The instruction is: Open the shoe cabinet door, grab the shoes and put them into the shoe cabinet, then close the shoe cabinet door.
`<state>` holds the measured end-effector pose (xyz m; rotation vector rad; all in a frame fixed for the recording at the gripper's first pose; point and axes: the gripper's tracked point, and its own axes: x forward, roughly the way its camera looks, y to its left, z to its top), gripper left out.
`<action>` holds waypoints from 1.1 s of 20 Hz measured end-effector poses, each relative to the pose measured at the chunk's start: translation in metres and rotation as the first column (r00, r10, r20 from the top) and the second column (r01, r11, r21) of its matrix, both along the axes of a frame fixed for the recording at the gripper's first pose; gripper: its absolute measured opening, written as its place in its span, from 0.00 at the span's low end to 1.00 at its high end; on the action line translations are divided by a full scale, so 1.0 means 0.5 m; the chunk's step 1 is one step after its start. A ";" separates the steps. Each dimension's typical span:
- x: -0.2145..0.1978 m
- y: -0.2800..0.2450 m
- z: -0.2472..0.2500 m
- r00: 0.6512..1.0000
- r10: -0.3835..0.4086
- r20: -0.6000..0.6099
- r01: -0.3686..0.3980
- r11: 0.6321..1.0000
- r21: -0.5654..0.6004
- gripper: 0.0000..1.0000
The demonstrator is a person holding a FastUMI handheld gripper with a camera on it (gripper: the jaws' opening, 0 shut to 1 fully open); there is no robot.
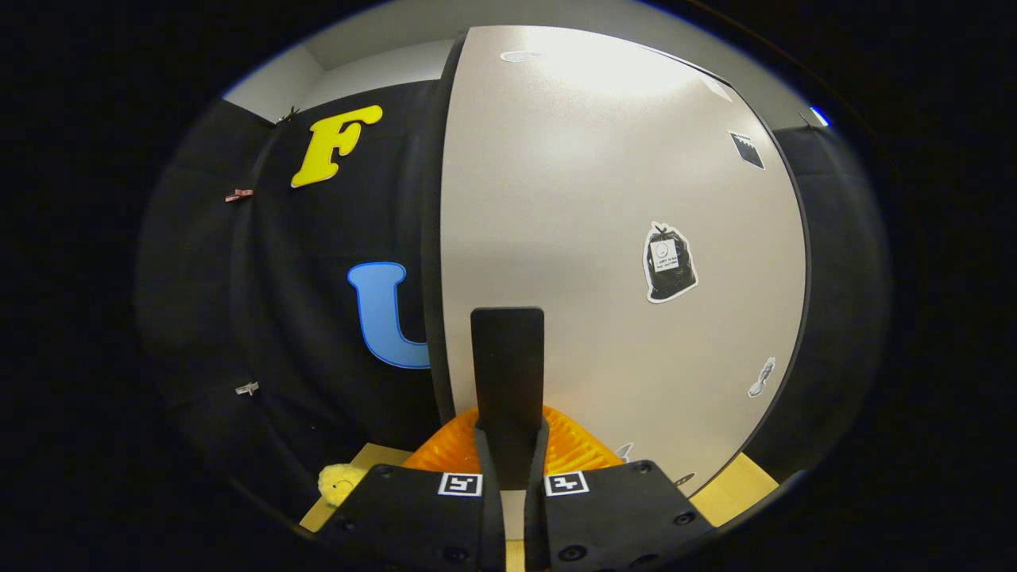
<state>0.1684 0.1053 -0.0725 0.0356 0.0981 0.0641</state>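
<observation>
As jaws clamp handle (507, 373), cabinet door (604, 238) blocks view.

So the gripper (508, 445) has its two fingers pinched right on the dark upright handle (508, 373) of the pale cabinet door (588, 214). The door has a few stickers, including a black bag-shaped one (669, 262) off to the right. Down on the wooden surface (739, 488), there's a small yellow plush (340, 481) near left of the fingers.
</observation>
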 end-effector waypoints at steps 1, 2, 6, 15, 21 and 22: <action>-0.017 -0.001 0.005 1.000 0.005 0.010 -0.005 1.000 0.001 0.14; -0.037 -0.003 0.008 1.000 0.013 0.015 -0.013 1.000 -0.002 0.13; -0.127 -0.037 0.020 0.998 0.049 0.026 -0.050 0.999 0.017 0.13; -0.262 -0.134 0.032 0.996 0.080 0.034 -0.081 0.996 0.041 0.13; -0.324 -0.209 0.035 0.997 0.077 0.023 -0.078 0.996 0.052 0.13; -0.333 -0.220 0.035 0.997 0.073 0.020 -0.074 0.996 0.053 0.13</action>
